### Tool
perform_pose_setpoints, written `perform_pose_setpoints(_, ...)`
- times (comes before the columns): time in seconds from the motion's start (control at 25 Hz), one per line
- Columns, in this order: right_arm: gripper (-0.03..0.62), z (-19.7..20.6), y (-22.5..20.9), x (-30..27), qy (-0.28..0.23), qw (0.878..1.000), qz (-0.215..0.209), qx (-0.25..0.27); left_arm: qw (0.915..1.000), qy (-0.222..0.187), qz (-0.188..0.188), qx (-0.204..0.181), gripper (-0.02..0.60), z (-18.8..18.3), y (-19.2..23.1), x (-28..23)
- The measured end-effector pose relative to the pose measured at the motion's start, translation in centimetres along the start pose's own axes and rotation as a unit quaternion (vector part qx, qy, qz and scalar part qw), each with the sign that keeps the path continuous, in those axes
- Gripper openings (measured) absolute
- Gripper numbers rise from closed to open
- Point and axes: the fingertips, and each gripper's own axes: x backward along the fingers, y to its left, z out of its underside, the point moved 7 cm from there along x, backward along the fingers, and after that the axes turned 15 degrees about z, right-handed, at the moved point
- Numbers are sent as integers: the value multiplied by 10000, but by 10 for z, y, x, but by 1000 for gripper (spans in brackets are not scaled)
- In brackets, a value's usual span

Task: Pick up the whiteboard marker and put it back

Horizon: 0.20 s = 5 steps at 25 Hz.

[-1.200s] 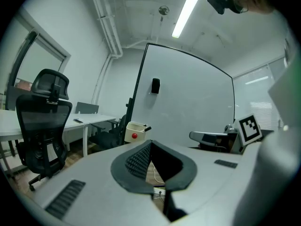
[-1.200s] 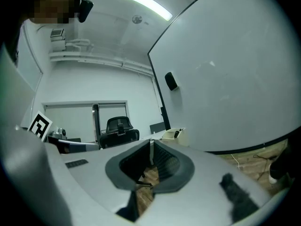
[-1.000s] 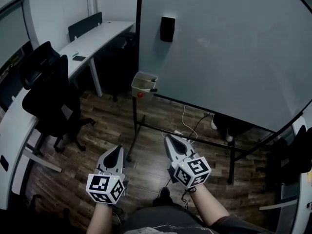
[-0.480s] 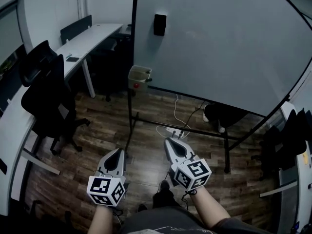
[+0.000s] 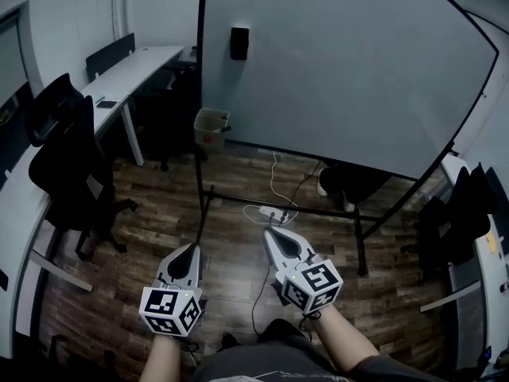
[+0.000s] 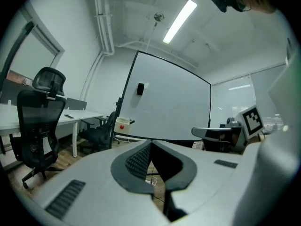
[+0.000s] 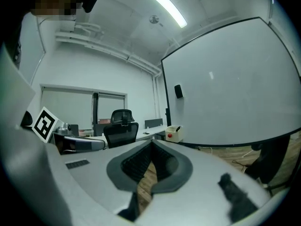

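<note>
A small beige box [image 5: 211, 123] with a red knob hangs at the left end of the whiteboard [image 5: 350, 70]. A dark marker-like stick [image 7: 178, 127] pokes out of that box [image 7: 173, 133]. A black eraser [image 5: 239, 43] sits high on the board. Low over the wooden floor, well short of the board, my left gripper [image 5: 191, 250] is shut and holds nothing. Beside it my right gripper [image 5: 268, 232] is also shut and empty. In the left gripper view the left gripper [image 6: 150, 144] has its tips touching, and in the right gripper view so does the right gripper [image 7: 151, 142].
The whiteboard's black stand legs [image 5: 203, 213] cross the floor ahead. A power strip with a white cable [image 5: 270, 212] lies just beyond my right gripper. Black office chairs [image 5: 67, 165] and a long white desk [image 5: 119, 74] line the left side. Another dark chair [image 5: 457, 221] stands at the right.
The whiteboard and its box have slid up and left in the head view, and more of the board shows. Both grippers keep their places low in the picture, still side by side.
</note>
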Motion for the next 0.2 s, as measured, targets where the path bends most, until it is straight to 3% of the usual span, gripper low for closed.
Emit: perform_pose_setpoints(0.2, 23, 0, -26, 11, -10, 9999, -34, -95, 10000, 18, -15, -96, 14, -1, -29, -15)
